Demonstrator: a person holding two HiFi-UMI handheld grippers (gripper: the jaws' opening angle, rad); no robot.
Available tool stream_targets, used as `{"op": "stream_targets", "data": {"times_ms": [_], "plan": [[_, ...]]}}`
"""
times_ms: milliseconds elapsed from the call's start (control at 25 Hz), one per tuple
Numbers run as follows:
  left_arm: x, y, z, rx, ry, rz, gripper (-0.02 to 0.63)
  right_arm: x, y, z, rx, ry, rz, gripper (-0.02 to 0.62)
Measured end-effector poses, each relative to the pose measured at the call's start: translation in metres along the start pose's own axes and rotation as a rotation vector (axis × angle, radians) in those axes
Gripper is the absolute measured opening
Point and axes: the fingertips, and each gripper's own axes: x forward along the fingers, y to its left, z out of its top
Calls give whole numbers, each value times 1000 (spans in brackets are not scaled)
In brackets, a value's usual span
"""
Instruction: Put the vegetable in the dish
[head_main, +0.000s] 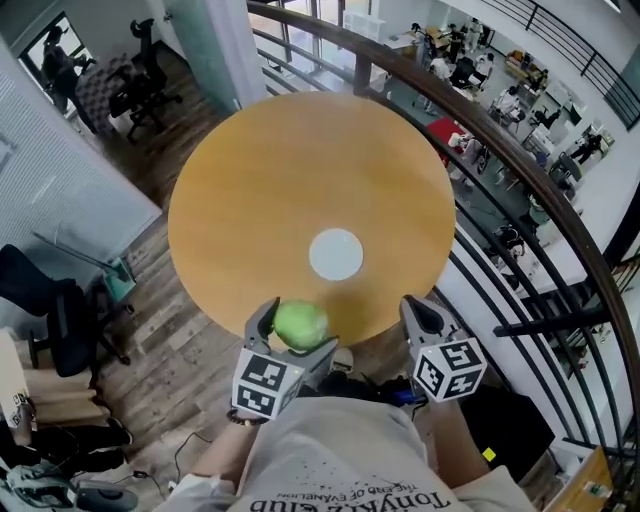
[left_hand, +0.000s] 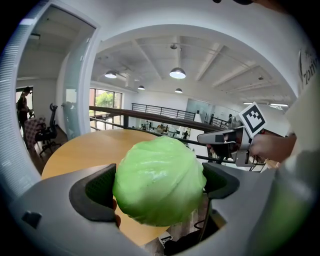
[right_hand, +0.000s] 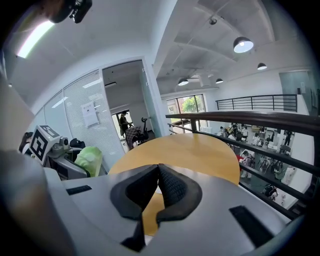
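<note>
1. Nearest us, the left gripper (head_main: 296, 338) has its two jaws clamped on the green cabbage (left_hand: 159, 181) — one pad presses on each side of the round head.
2. Just beside it, the right gripper (right_hand: 157, 172) carries nothing; we see its jaws pressed together, tip to tip.
3. In the head view the cabbage hangs over the near edge of the round wooden table (head_main: 290, 170).
4. A little further in, the white dish (head_main: 336, 254) lies flat and bare near the table's middle — apart from the cabbage, beyond it and slightly to its right.
5. Past the table a dark railing (head_main: 500, 150) curves round, and beyond it we look down on a lower floor with desks and people.
6. Black office chairs (head_main: 140, 70) stand on the wooden floor at far left.
</note>
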Motion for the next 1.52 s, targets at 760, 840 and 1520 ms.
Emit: {"op": "stream_targets", "data": {"times_ms": [760,840,1520], "plan": [[32,33,20,31,52,-28,522,38,-10,12,41,21,-12,23],[35,34,20,38,61,-36,522,39,-10,10,53,24,-17,25],[80,62,15,73,133,-91,522,85,-13,-2,67,78,-30,23]]}}
